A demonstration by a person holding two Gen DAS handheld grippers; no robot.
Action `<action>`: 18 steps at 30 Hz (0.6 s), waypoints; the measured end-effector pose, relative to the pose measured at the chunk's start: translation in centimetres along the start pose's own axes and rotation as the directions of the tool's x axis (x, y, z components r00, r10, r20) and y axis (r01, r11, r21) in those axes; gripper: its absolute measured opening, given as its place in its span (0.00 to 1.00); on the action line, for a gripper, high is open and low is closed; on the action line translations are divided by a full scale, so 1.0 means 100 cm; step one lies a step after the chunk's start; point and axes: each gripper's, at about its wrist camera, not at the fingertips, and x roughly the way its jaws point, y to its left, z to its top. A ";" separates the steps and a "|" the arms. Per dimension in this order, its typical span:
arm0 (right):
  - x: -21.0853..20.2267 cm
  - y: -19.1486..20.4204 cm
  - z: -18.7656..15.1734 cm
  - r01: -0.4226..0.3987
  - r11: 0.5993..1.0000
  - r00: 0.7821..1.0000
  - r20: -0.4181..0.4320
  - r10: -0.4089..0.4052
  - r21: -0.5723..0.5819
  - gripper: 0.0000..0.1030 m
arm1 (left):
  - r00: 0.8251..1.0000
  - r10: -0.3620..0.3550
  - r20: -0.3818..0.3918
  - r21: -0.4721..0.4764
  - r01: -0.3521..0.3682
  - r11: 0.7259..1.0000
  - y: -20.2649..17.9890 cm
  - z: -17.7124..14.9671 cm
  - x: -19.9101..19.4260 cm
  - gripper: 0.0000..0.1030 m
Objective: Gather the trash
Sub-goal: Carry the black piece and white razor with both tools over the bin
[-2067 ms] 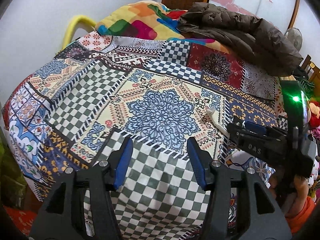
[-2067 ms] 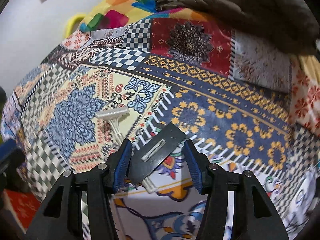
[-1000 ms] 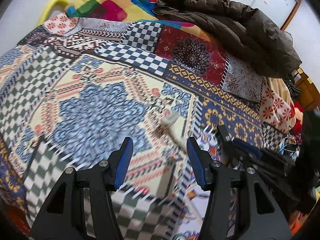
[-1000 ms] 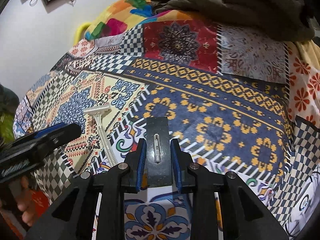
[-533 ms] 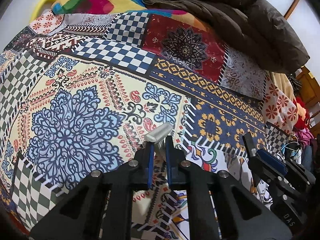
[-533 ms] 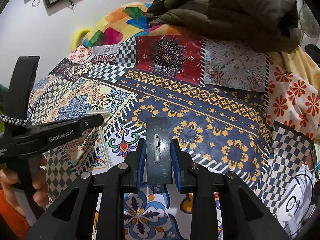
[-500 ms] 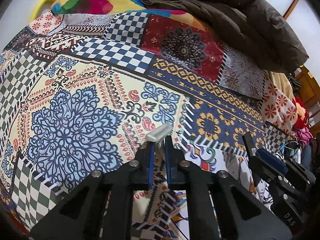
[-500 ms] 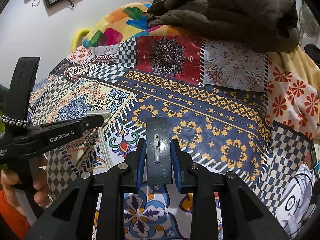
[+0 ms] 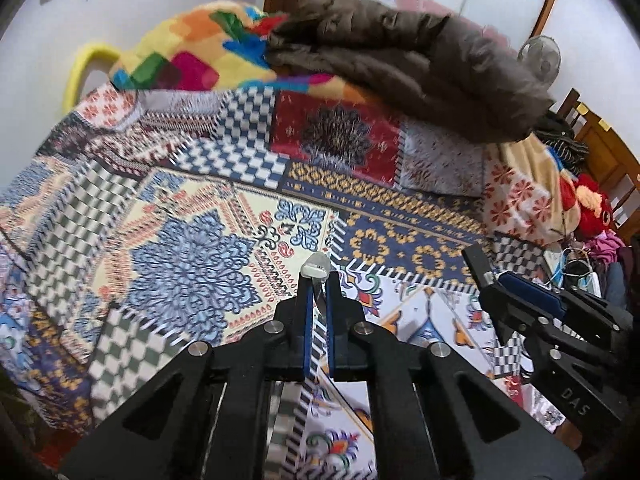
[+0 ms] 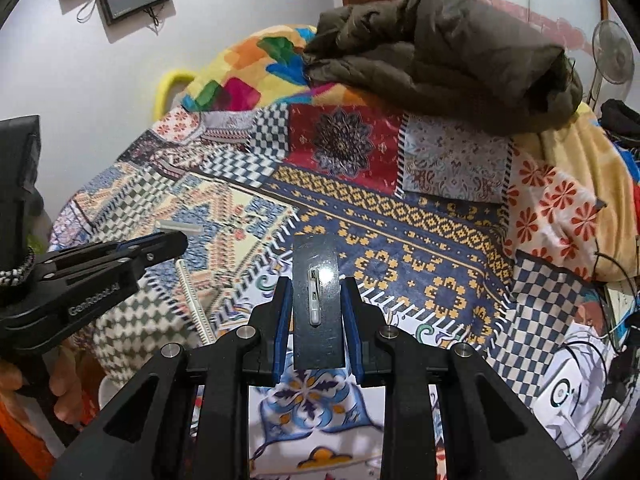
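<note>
Reading "GenRobot.AI" along its side in the right wrist view, the left gripper (image 10: 176, 240) is clamping a white disposable razor (image 10: 191, 276); the razor's head is sticking out just past the fingertips, and its ribbed handle is hanging down below the jaws toward the patchwork bedspread (image 10: 420, 280). In the left wrist view the same razor (image 9: 316, 270) is sitting pinched between the blue pads (image 9: 307, 320), which are pressing nearly together on its thin neck. Showing the letters "DAS" on its black body in the left wrist view, the right gripper (image 9: 486, 276) is appearing to the right of the left one. In its own view the right gripper (image 10: 317, 312) is squeezing a dark flat rectangular packet (image 10: 316, 276) by its two long edges, the packet standing upright between the pads and reaching beyond the fingertips. A small pale strip on the packet's face is carrying no writing that can be read. A brown padded jacket (image 10: 440, 36) is lying well beyond both grippers.
</note>
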 end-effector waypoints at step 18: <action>-0.132 0.087 -0.001 -0.038 0.995 0.989 0.138 0.050 -0.093 0.22 | 0.979 0.089 0.182 -0.061 -0.079 0.995 0.033 -0.029 -0.190 0.04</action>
